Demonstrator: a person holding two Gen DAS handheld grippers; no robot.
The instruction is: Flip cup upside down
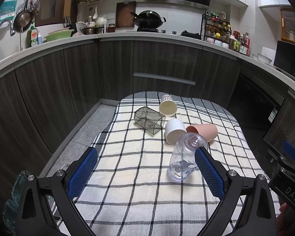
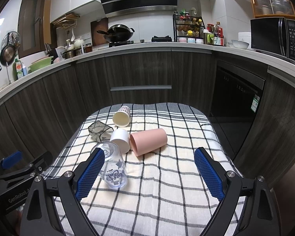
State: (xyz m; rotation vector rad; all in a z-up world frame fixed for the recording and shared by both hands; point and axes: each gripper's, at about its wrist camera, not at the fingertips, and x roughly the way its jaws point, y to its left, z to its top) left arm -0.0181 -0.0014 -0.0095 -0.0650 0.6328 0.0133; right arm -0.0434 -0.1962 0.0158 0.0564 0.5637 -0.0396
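Note:
Several cups rest on a checked cloth [image 1: 127, 157]. A clear printed cup [image 1: 183, 157] [image 2: 113, 167] stands mouth down, nearest me. Behind it, on their sides, lie a white cup [image 1: 174, 130] [image 2: 121, 138], a pink cup [image 1: 203, 130] [image 2: 148, 140], a smoky square cup [image 1: 148, 121] [image 2: 99, 130] and a cream cup [image 1: 167, 106] [image 2: 122, 116]. My left gripper [image 1: 146, 173] is open and empty, its right finger beside the clear cup. My right gripper [image 2: 149, 174] is open and empty, its left finger in front of the clear cup.
The cloth covers a small table in front of dark kitchen cabinets [image 1: 112, 68]. A dishwasher [image 2: 236, 102] stands to the right. The right gripper's body [image 1: 289, 169] shows at the right edge of the left wrist view; the left gripper's body [image 2: 15, 175] shows at the left of the right wrist view.

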